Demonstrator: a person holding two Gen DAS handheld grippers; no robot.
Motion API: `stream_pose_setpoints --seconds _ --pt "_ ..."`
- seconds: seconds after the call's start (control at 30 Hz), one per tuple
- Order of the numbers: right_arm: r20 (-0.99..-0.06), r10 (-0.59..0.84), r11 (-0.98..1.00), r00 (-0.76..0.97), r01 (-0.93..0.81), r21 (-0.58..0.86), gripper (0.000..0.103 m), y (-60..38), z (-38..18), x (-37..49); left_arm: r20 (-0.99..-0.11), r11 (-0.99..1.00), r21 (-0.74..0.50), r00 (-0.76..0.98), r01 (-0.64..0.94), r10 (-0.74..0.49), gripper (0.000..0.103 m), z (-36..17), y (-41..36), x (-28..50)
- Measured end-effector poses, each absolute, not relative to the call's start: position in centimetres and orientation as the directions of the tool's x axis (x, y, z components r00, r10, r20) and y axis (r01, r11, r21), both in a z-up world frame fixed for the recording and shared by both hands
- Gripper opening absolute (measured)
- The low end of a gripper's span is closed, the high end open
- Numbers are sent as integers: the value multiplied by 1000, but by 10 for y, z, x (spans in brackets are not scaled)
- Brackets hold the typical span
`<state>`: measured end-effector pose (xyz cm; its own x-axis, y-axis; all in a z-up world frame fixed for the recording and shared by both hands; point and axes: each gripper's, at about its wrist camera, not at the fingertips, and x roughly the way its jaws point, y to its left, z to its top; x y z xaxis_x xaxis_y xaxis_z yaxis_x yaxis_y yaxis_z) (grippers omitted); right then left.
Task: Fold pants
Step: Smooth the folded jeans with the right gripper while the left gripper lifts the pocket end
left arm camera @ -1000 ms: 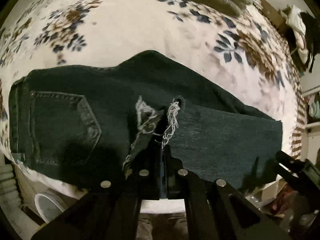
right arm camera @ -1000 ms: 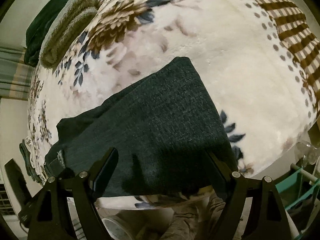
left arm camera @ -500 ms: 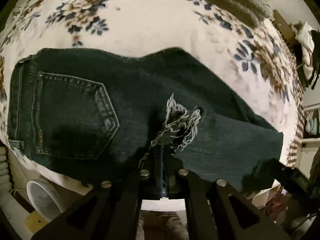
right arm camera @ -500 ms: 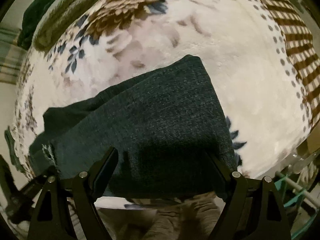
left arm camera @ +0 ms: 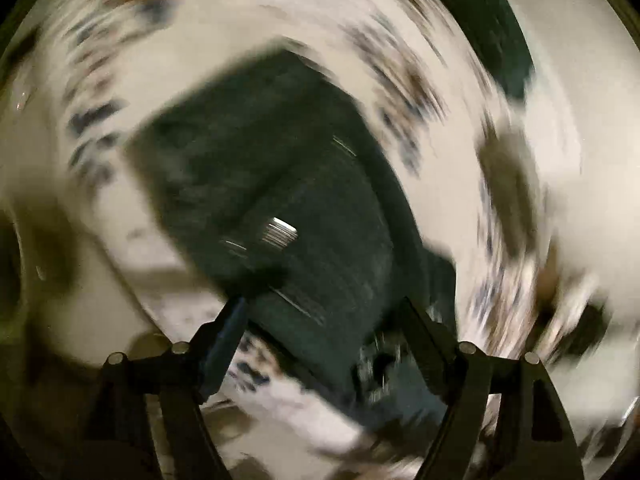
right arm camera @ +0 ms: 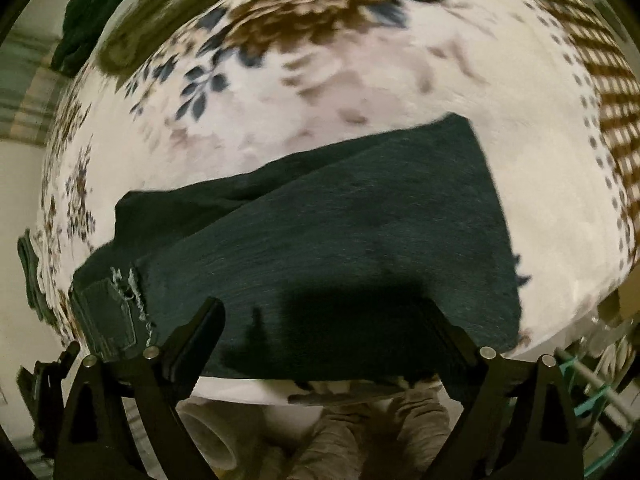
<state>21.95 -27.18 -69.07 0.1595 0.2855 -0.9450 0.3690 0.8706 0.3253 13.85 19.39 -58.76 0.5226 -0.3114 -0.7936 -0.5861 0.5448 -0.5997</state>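
The dark jeans (right arm camera: 320,248) lie on the flowery blanket (right arm camera: 360,80), running left to right across the frame middle. The right gripper (right arm camera: 324,320) is wide open, just over their near edge. The left gripper (left arm camera: 324,316), also wide open, sees them blurry.

Bed cover: we see a cream fleece blanket (right arm camera: 400,80) with brown and navy flowers filling most of the right wrist view; a brown striped border (right arm camera: 616,92) runs down the right edge.
Folded textiles: at upper left we see an olive towel (right arm camera: 160,12) beside a dark green one (right arm camera: 92,4).
Wall: we make out a pale wall (right arm camera: 16,200) at the left edge.
Lower right: we see a teal rack (right arm camera: 596,396), partly cut off.
Left wrist view: we find it heavily motion-blurred, only smeared cream and floral patches.
Light: we see dim, warm indoor light.
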Motion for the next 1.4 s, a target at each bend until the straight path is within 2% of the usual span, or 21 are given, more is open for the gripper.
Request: stream_pose_setpoints --seconds 0.2,0.5,0.53,0.57,0.6,0.63,0.7,0.8,0.93,1.13,1.27,1.4 --pt "-948 283 889 149 330 317 97 -257 -693 240 -721 267 -692 652 -670 -234 76 -641 249 113" --pt "-962 244 925 124 267 269 97 -248 -697 258 -675 290 -733 710 -615 -201 74 -657 261 152" --pt "-968 220 937 121 250 244 97 -247 -697 259 -678 305 -728 709 -614 -192 69 -655 260 154" --pt "-974 194 946 119 239 218 97 -246 -696 260 -686 322 -719 704 -616 -185 59 -652 259 156" --pt "-982 153 958 113 226 176 97 -245 -696 262 -700 354 -701 692 -618 -176 36 -649 257 157" --pt "-988 114 967 107 215 135 97 -243 -696 263 -697 375 -700 696 -608 -172 26 -647 255 155" --pt "-995 41 981 87 188 57 97 -240 -699 264 -703 451 -673 697 -586 -144 22 -631 246 156" --pt "-998 1 984 70 178 14 97 -238 -703 261 -704 582 -614 704 -534 -97 20 -589 225 156" --pt "-996 41 974 74 219 56 97 -246 -707 250 -680 762 -517 728 -391 -88 20 -515 171 157" --pt "-986 139 927 90 340 162 97 -304 -706 212 -653 911 -401 728 -98 -209 19 -438 34 154" --pt "-981 163 877 102 441 191 97 -368 -703 178 -715 944 -322 634 72 -293 18 -441 -70 158" --pt "-980 176 842 97 501 200 97 -430 -707 148 -829 959 -177 492 223 -268 18 -493 -173 155"
